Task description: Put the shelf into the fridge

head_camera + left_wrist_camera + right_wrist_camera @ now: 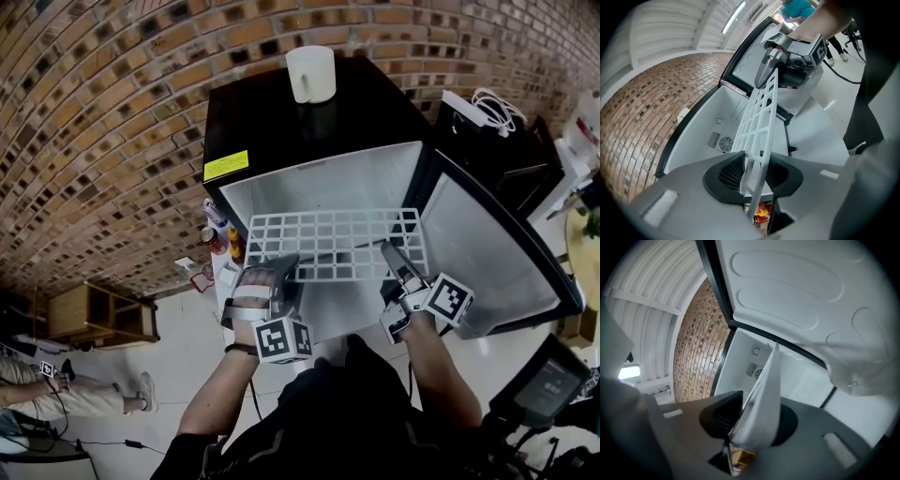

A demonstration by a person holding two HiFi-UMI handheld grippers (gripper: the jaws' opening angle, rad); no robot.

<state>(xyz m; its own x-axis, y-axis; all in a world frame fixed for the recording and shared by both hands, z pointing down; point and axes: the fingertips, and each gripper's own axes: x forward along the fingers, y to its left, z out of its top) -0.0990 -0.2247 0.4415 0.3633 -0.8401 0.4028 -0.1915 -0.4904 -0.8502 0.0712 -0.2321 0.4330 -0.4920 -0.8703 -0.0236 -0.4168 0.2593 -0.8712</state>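
A white wire-grid shelf (pixel 328 244) hangs level at the mouth of the open black mini fridge (pixel 281 122), its far edge just inside the white interior (pixel 319 187). My left gripper (pixel 284 265) is shut on the shelf's near-left edge and my right gripper (pixel 394 253) on its near-right edge. In the left gripper view the shelf (pixel 757 122) runs edge-on from my left gripper (pixel 754 176) across to the right gripper (pixel 766 70). In the right gripper view the shelf (pixel 766 385) sits clamped in my right gripper (pixel 757 420), with the fridge's rear vent (pixel 752 369) behind.
The fridge door (pixel 478 253) stands open to the right. A white cup (pixel 310 73) sits on the fridge top. Bottles (pixel 217 230) stand beside the fridge's left side, against the brick wall (pixel 103 141). A wooden rack (pixel 98 314) and a seated person's legs (pixel 75 394) lie at left.
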